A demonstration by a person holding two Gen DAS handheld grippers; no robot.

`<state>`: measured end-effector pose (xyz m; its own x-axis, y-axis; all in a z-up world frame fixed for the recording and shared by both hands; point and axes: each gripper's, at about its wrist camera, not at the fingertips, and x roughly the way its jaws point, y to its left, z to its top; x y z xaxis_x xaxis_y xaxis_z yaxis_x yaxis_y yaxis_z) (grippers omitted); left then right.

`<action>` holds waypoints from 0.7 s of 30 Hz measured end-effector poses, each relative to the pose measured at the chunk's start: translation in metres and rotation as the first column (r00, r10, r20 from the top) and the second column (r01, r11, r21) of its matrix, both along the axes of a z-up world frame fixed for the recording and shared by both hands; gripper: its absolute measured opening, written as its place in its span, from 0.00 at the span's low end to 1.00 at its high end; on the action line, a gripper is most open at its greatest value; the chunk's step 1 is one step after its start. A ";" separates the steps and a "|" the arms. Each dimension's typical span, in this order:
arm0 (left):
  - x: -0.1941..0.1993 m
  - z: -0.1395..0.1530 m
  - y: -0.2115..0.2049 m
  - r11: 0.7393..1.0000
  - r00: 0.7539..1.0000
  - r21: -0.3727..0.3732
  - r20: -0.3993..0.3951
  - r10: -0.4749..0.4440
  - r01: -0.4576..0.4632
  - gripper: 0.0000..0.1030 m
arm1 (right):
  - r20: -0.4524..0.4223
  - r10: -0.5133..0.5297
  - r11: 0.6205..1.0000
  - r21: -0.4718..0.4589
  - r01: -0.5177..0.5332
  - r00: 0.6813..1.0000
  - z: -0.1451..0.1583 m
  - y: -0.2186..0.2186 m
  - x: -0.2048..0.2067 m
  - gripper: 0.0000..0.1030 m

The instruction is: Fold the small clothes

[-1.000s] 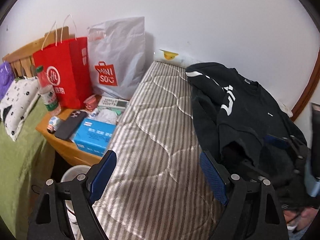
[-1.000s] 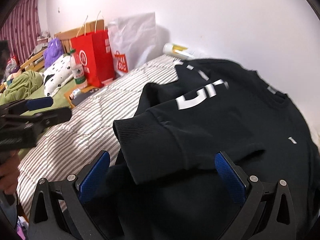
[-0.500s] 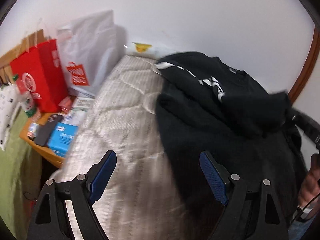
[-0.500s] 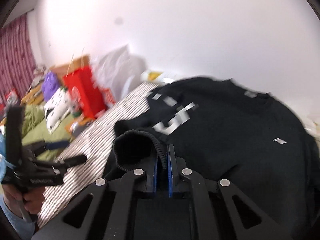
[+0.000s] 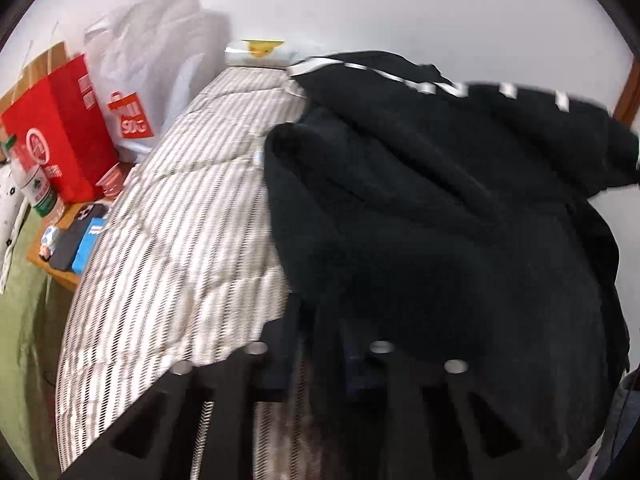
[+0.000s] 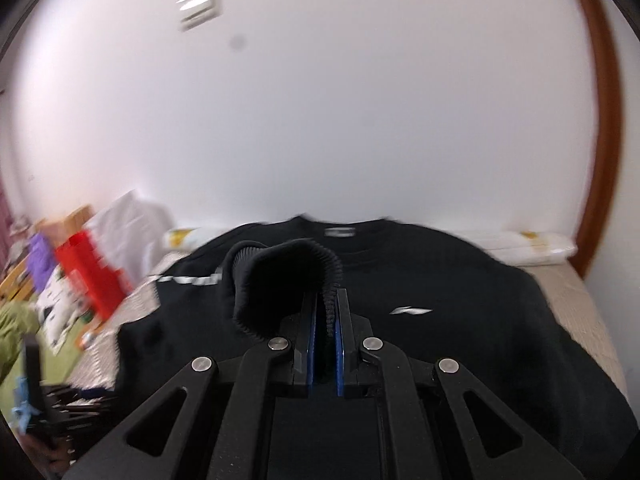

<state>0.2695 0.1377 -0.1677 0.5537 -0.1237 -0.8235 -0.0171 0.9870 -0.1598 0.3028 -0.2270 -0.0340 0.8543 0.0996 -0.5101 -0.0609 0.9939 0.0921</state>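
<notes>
On striped mattress (image 5: 188, 216), at 3 o'clock — black sweatshirt (image 5: 440, 220) heaped. Right gripper (image 6: 325, 320) clamped on ribbed cuff (image 6: 288, 264); left gripper (image 5: 320, 320) closing on dark fabric at hem — actual pinch unclear, blurred.

Soft, even indoor light; heavy motion blur; fisheye-warped, dark-vignetted edges

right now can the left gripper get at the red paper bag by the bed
Probably not: the left gripper is closing on the black sweatshirt, and the striped mattress lies between it and the red bag.
</notes>
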 end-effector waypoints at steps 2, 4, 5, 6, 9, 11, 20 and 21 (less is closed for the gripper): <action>-0.004 0.002 0.008 1.000 1.000 -0.007 0.004 0.016 -0.016 0.08 | -0.013 -0.055 0.998 0.027 0.055 0.998 -0.006 -0.024 0.004 0.07; -0.007 0.003 0.013 1.000 1.000 0.005 0.004 0.029 -0.029 0.08 | -0.023 -0.098 0.994 0.053 0.100 0.995 -0.013 -0.045 0.004 0.07; -0.008 0.002 0.015 0.999 0.999 0.006 0.002 0.032 -0.032 0.08 | -0.026 -0.118 0.991 0.055 0.120 0.993 -0.016 -0.053 0.003 0.06; -0.009 0.000 0.017 0.999 0.999 0.012 -0.002 0.037 -0.037 0.08 | -0.034 -0.141 0.988 0.054 0.143 0.989 -0.020 -0.059 0.003 0.06; -0.012 -0.004 0.020 0.999 0.999 0.023 -0.010 0.046 -0.046 0.08 | -0.082 -0.191 0.979 0.063 0.196 0.978 -0.039 -0.081 0.001 0.06; -0.014 -0.005 0.022 0.998 0.999 0.019 -0.009 0.053 -0.052 0.08 | -0.124 -0.232 0.970 0.047 0.239 0.965 -0.054 -0.093 0.000 0.05; -0.018 -0.008 0.030 0.997 0.997 0.009 -0.020 0.075 -0.075 0.08 | -0.206 -0.323 0.942 0.021 0.334 0.924 -0.088 -0.126 -0.012 0.02; -0.019 -0.008 0.031 0.997 0.997 0.004 -0.022 0.077 -0.077 0.08 | -0.210 -0.327 0.941 0.016 0.337 0.922 -0.090 -0.128 -0.013 0.02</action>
